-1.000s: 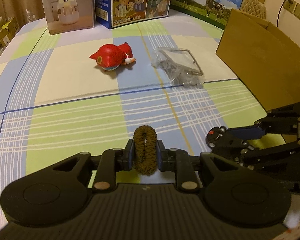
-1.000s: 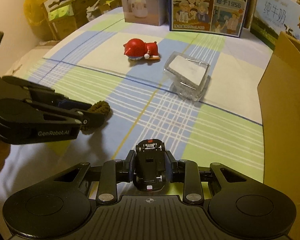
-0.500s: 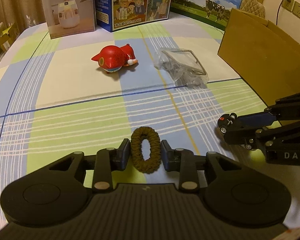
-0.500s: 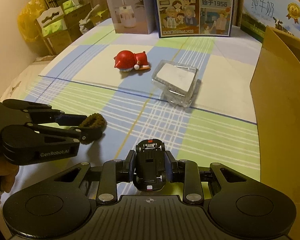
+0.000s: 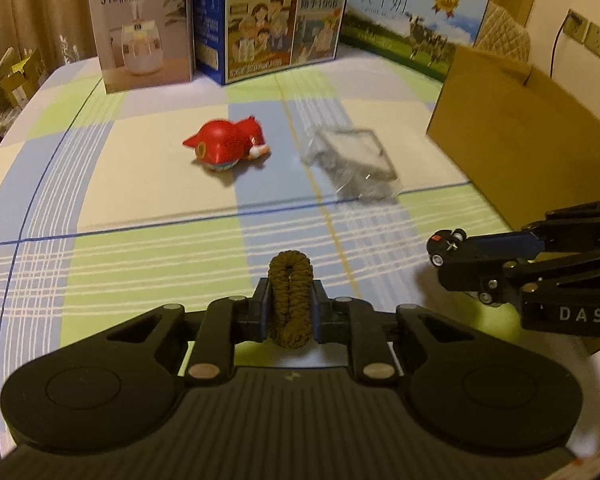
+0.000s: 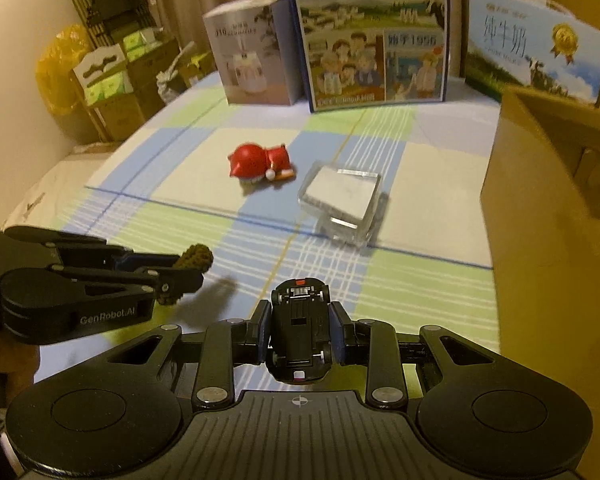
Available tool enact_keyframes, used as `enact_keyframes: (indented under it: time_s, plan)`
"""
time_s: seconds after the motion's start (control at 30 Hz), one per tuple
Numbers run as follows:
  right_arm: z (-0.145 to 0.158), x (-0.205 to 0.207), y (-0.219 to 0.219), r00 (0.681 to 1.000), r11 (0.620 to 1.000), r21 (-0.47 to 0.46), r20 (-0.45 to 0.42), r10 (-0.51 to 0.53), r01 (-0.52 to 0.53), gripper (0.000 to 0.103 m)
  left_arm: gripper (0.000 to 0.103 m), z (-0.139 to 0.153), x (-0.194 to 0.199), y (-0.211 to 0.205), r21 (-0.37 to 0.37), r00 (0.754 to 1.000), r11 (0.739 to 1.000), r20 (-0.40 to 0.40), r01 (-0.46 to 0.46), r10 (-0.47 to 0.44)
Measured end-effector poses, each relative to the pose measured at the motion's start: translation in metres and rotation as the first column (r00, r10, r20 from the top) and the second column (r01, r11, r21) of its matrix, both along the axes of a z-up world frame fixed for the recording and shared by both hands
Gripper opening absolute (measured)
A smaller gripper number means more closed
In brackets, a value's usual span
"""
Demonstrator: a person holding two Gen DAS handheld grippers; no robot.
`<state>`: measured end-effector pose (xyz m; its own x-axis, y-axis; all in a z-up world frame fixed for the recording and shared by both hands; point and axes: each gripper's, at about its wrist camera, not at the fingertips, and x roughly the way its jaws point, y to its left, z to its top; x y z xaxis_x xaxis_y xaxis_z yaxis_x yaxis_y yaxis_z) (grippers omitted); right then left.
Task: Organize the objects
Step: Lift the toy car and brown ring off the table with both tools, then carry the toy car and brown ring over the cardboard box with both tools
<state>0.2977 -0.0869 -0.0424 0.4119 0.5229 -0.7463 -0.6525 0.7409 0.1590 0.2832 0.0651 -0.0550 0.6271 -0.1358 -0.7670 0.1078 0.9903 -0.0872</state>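
Left hand-held gripper [image 5: 290, 308]: clamped on brown scrunchie [image 5: 290, 300], held above checked surface [image 5: 140, 272].
Right hand-held gripper [image 6: 300, 330]: clamped on black toy car [image 6: 300, 328], underside up.
On surface: red toy [image 5: 226, 146], on its side; clear case [image 5: 356, 164] beside it.
Cardboard box [image 5: 532, 132]: far right.

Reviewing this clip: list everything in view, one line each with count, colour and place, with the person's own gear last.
Scrunchie: 1, brown, clamped in the left tongs.
Toy car: 1, black, clamped in the right tongs, underside up.
Figurine: 1, red, lying mid-table.
Clear case: 1, transparent, right of the figurine.
Carton: 1, brown cardboard, right side of the table.
Printed boxes: 3, white, blue, and blue-green, along the far edge.
Tablecloth: 1, blue, green and cream plaid.
Left tongs: 1, black, shut.
Right tongs: 1, black, shut.
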Motion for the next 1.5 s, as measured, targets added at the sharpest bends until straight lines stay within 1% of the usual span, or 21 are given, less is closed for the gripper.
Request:
enact_keyframes:
  time_s: [0.2, 0.33, 0.5, 0.7, 0.87, 0.93, 1.13, 1.27, 1.5]
  plan:
    - [0.015, -0.016, -0.009, 0.999, 1.0, 0.005, 0.032, -0.01, 0.01, 0.027, 0.015, 0.011, -0.019, -0.011, -0.038, 1.0, 0.999, 0.02, -0.011, 0.011]
    - [0.018, -0.024, -0.011, 0.999, 1.0, 0.012, 0.036, -0.015, 0.014, 0.027, 0.015, 0.016, -0.031, -0.016, -0.057, 1.0, 0.998, 0.026, -0.017, 0.018]
    - [0.022, -0.037, -0.017, 0.999, 0.999, 0.026, 0.041, -0.028, 0.027, 0.027, 0.015, 0.024, -0.045, -0.015, -0.104, 0.999, 0.994, 0.041, -0.031, 0.036]
    - [0.028, -0.059, -0.021, 0.998, 0.998, 0.043, 0.052, -0.041, 0.038, 0.027, 0.015, 0.037, -0.066, -0.017, -0.105, 0.996, 0.993, 0.06, -0.059, 0.066]
    - [0.036, -0.083, -0.029, 0.997, 0.998, 0.046, 0.065, -0.043, 0.04, 0.027, 0.015, 0.049, -0.086, -0.022, -0.119, 0.994, 0.989, 0.053, -0.09, 0.097]
    - [0.042, -0.09, -0.036, 0.996, 0.997, 0.054, 0.072, -0.057, 0.053, 0.027, 0.015, 0.053, -0.095, -0.022, -0.136, 0.993, 0.985, 0.047, -0.102, 0.109]
    - [0.071, -0.118, -0.061, 0.989, 0.992, 0.092, 0.108, -0.101, 0.091, 0.027, 0.015, 0.07, -0.124, -0.028, -0.15, 0.989, 0.981, 0.06, -0.122, 0.132]
    - [0.089, -0.137, -0.076, 0.984, 0.987, 0.116, 0.131, -0.123, 0.108, 0.027, 0.015, 0.086, -0.143, -0.038, -0.163, 0.988, 0.98, 0.083, -0.116, 0.131]
    - [0.107, -0.161, -0.106, 0.975, 0.981, 0.132, 0.154, -0.161, 0.142, 0.027, 0.015, 0.112, -0.169, -0.062, -0.169, 0.986, 0.981, 0.119, -0.099, 0.12]
